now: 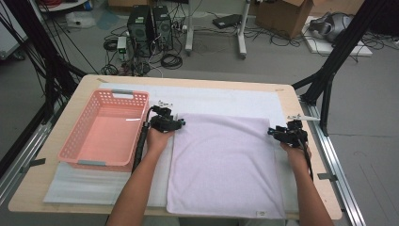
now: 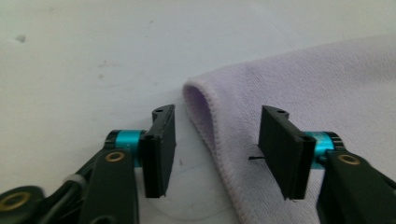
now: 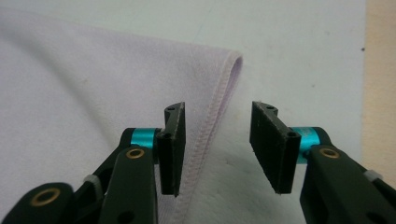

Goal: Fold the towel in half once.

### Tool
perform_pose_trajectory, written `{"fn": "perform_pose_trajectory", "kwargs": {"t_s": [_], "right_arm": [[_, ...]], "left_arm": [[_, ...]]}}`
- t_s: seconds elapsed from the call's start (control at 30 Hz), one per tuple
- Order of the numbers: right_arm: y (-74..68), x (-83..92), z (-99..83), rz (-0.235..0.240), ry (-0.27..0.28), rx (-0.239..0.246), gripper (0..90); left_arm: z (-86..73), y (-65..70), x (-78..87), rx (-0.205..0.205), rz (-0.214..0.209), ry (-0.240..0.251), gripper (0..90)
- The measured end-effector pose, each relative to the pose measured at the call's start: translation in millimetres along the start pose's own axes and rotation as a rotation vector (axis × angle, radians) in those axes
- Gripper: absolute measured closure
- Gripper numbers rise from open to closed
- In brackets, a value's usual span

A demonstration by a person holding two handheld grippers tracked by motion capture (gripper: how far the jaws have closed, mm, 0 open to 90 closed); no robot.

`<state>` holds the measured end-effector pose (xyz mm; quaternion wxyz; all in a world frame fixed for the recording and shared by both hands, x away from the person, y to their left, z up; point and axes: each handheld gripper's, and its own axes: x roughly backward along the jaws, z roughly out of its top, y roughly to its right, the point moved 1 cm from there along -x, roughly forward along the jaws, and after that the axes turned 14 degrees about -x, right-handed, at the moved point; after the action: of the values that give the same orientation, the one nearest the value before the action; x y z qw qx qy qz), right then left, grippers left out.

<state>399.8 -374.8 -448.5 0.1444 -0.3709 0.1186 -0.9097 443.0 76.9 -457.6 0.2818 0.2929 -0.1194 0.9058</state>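
Observation:
A lilac towel (image 1: 223, 162) lies flat on a white mat (image 1: 221, 101) in the middle of the table. My left gripper (image 1: 175, 123) sits at the towel's far left corner. In the left gripper view its jaws stand apart over the towel's rounded corner and hem (image 2: 219, 116), and the pads do not press on the cloth; my left gripper (image 2: 217, 149) is open. My right gripper (image 1: 277, 132) is at the far right corner. Its jaws straddle the stitched hem (image 3: 212, 116) without pinching it, so my right gripper (image 3: 217, 149) is open too.
A pink plastic basket (image 1: 96, 155) stands on the table's left side, close to my left hand. Bare wooden table edge (image 1: 324, 188) runs along the right. Beyond the table, computers, cables and boxes lie on the floor.

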Motion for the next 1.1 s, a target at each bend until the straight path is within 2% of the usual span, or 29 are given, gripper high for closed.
{"fn": "perform_pose_trajectory", "kwargs": {"t_s": [0.07,0.13,0.23,0.3,0.33,0.4,0.47,0.5,0.57,0.63,0.7,0.8,0.83,0.9,1.03,1.1], "right_arm": [[-1.7,-6.4,-1.7,-0.003,-0.019,-0.003,51.8],[-5.6,-10.4,-2.3,-0.02,-0.012,0.014,51.5],[-10.5,-13.5,0.0,-0.043,-0.024,0.055,59.2],[-12.6,-14.6,1.4,-0.02,-0.04,0.071,73.3],[-13.8,-14.9,1.6,-0.002,-0.052,0.07,80.2],[-13.8,-15.3,1.8,0.021,-0.061,0.049,84.8],[-11.2,-14.3,2.1,0.04,-0.068,0.021,86.5],[-10.3,-13.9,2.5,0.043,-0.064,0.022,86.8],[-8.1,-10.4,5.1,0.036,-0.024,0.028,87.1],[-5.2,-5.7,10.3,0.052,0.034,0.014,87.2],[-4.5,-2.6,17.2,0.037,0.075,0.028,87.2],[-6.6,-1.0,28.5,0.025,0.132,0.046,87.2],[-7.6,-1.6,32.4,0.019,0.138,0.053,87.2],[-9.3,-2.8,38.4,0.001,0.164,0.068,87.2],[-9.3,-9.5,44.6,-0.021,0.178,0.057,87.1],[-9.2,-11.2,45.4,-0.021,0.194,0.045,87.0]], "left_arm": [[0.4,3.1,-0.4,-0.035,0.006,-0.006,42.0],[0.7,6.5,-0.4,-0.077,0.018,-0.016,45.3],[1.3,9.7,-0.4,-0.092,0.009,-0.015,55.1],[1.1,9.5,-0.2,-0.073,-0.002,-0.011,62.1],[0.8,8.2,0.3,-0.047,-0.012,-0.007,66.4],[-1.4,4.5,1.1,0.034,-0.062,0.005,82.9],[-2.3,3.5,1.9,0.052,-0.074,0.013,84.2],[-1.0,2.7,3.2,0.061,-0.073,0.016,84.5],[4.0,0.5,9.0,0.07,-0.056,0.07,84.7],[10.6,-3.1,14.4,0.078,-0.04,0.128,85.3],[19.5,-7.6,16.9,0.075,-0.033,0.16,85.2],[32.2,-12.1,15.5,0.059,-0.016,0.177,85.2],[34.0,-13.3,14.1,0.068,-0.013,0.196,85.2],[37.4,-16.3,9.3,0.061,-0.011,0.183,85.2],[41.2,-19.2,4.8,0.069,-0.007,0.215,85.2],[41.9,-20.0,4.5,0.06,-0.006,0.229,84.8]]}}
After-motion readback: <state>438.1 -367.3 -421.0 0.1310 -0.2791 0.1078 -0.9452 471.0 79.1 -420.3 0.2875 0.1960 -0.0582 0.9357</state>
